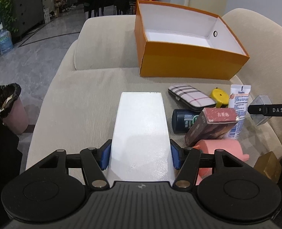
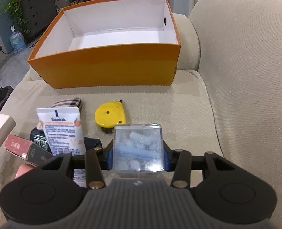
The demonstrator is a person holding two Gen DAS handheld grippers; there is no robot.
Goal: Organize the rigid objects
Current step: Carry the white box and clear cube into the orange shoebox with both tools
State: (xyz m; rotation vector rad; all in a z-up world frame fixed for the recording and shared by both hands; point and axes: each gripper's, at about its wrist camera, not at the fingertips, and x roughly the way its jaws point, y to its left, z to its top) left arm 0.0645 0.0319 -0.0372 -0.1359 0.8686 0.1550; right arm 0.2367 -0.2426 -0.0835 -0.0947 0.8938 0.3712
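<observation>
The white box (image 1: 141, 133) is being clamped by the left gripper (image 1: 140, 157); the clear plastic box (image 2: 138, 148), its near end being hidden at six o'clock, is being gripped by the right gripper (image 2: 138, 157).

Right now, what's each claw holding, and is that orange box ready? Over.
Left gripper shut on white box. Right gripper shut on clear case. Orange box open, empty, path clear.

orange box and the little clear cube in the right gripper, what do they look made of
Orange box: looks like cardboard, with a matte orange outside, a white inside and thin flat walls.
Clear cube, held in the right gripper: probably hard plastic, since it is see-through and glossy with sharp edges. The pale blue pieces inside are too blurred to identify.
</observation>
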